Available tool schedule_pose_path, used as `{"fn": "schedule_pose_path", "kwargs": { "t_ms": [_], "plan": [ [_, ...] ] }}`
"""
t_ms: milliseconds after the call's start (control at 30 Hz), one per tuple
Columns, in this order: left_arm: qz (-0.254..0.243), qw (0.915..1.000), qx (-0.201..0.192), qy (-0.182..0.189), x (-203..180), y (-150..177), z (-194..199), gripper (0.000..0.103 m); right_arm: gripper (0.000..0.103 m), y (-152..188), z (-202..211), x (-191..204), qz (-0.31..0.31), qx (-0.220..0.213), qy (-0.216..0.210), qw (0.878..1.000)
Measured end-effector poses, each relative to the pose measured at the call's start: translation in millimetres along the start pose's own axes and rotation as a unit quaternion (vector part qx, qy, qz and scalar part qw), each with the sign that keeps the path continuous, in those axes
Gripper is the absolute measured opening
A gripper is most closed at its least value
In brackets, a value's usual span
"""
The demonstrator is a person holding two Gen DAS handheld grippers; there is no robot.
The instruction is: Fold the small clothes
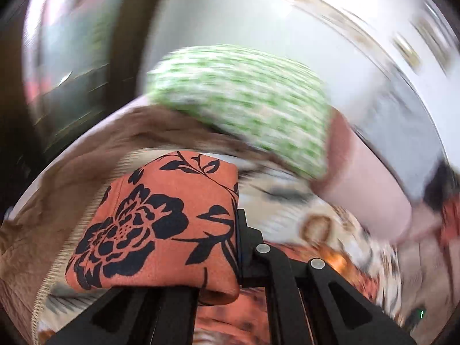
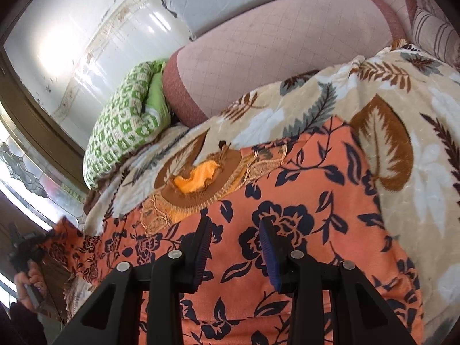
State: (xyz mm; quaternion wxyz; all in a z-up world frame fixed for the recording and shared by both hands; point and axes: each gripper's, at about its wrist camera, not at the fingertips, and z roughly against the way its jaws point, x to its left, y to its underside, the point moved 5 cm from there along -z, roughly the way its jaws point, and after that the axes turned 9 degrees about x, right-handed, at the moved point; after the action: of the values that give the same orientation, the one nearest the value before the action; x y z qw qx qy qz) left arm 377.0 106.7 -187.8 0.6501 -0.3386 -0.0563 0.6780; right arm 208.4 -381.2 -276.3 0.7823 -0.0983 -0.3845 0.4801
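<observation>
My left claw [image 1: 230, 230] is clamped on a fold of the orange floral garment [image 2: 302, 230], which drapes over its left finger; that view is blurred. My right claw [image 2: 235, 247] hangs half open, empty, above the garment's middle. The garment lies flat on the leaf-print blanket [image 2: 402, 132], long axis running left-right across the right claw, sleeve end left. A green pillow [image 2: 123, 123] sits ahead-left.

The left gripper [image 1: 230, 247] has its jaws clamped together, while the right gripper [image 2: 235, 247] holds its jaws apart.
</observation>
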Motion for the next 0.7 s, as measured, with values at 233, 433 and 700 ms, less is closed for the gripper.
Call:
{"fn": "schedule_pose_path", "kwargs": {
  "t_ms": [233,433,700],
  "plan": [
    [-0.126,0.9889,0.064,0.046,-178,68,-36,0.003,0.038,-12,26,-23,-0.034,-0.016,-0.019,0.999],
    [-0.135,0.9748,0.152,0.092,-274,136,-103,0.009,0.038,-20,48,-54,-0.061,-0.027,-0.032,0.997],
    [-0.106,0.9553,0.229,0.154,-280,179,-112,0.064,0.052,-27,55,-87,-0.102,-0.002,-0.068,0.992]
  ]
}}
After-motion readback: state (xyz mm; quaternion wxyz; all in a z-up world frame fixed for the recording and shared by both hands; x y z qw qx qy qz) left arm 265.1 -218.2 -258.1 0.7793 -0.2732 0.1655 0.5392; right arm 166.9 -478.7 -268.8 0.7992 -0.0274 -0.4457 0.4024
